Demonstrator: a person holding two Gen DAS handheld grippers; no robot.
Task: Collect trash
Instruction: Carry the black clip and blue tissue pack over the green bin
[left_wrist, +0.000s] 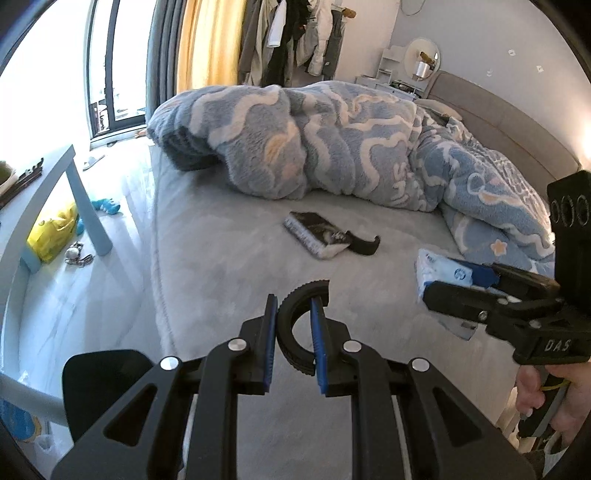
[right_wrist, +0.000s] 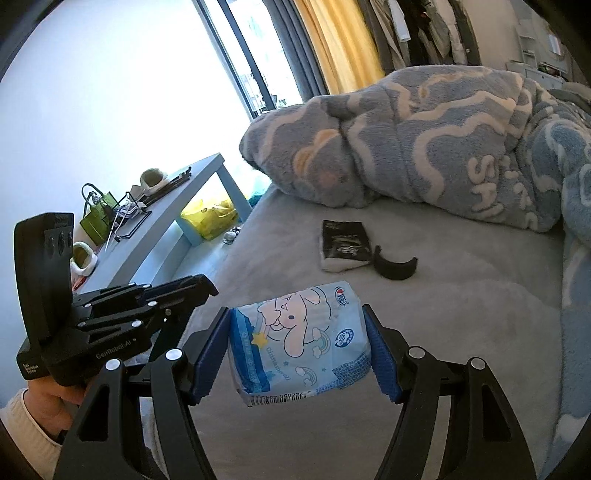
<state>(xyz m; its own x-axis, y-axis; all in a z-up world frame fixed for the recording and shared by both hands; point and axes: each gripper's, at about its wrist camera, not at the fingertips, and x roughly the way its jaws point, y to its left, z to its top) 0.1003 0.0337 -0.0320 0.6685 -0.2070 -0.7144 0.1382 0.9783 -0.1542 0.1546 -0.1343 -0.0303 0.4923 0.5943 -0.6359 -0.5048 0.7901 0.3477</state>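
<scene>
My left gripper (left_wrist: 293, 306) is shut on a black curved plastic piece (left_wrist: 286, 325), held above the grey bed. To its right, my right gripper (left_wrist: 458, 280) grips a blue tissue pack (left_wrist: 439, 271). In the right wrist view that cartoon-printed tissue pack (right_wrist: 299, 339) sits crosswise between the blue pads (right_wrist: 384, 354) of the right gripper (right_wrist: 295, 310). The left gripper (right_wrist: 207, 288) shows at the left, in a person's hand. On the sheet lie a black tissue pack (left_wrist: 317, 232) (right_wrist: 345, 243) and a second black curved piece (left_wrist: 365, 245) (right_wrist: 395, 267), touching it.
A bunched blue-and-white fleece blanket (left_wrist: 332, 140) covers the far half of the bed (left_wrist: 221, 266). Left of the bed stands a pale blue side table (right_wrist: 177, 199) with clutter on top. Under it sit a yellow bag (left_wrist: 55, 229) and small toys on the floor. Behind is a bright window.
</scene>
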